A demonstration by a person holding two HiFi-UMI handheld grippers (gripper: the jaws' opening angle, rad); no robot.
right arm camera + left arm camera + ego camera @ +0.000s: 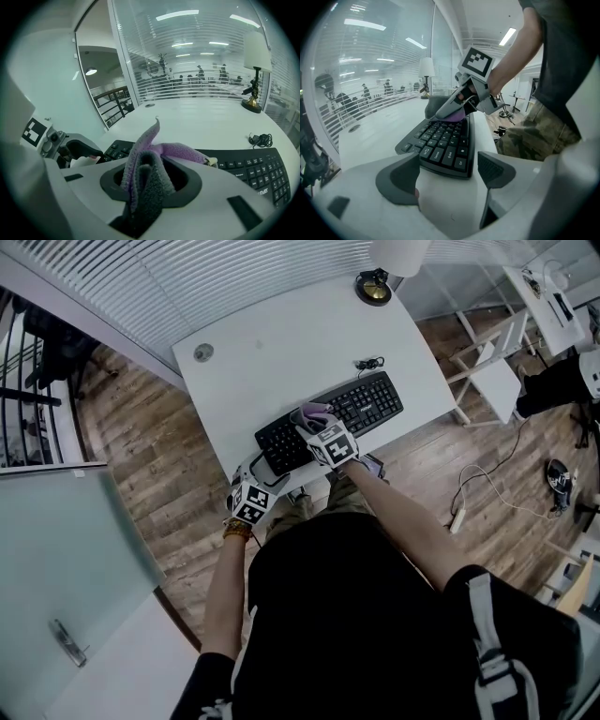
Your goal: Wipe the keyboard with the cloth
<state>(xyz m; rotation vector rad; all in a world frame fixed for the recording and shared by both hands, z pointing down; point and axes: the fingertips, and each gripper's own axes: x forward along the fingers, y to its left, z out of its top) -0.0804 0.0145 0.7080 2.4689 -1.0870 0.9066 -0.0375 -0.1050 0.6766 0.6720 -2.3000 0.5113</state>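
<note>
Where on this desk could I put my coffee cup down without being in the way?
Free: the wide bare desk behind the keyboard, between the round hole and the lamp. Crowded: the near edge, where the left tongs and the right tongs with the cloth meet the keyboard.

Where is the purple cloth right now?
In the head view, the purple cloth is pinched in the right gripper, resting on the left half of the black keyboard.
</note>
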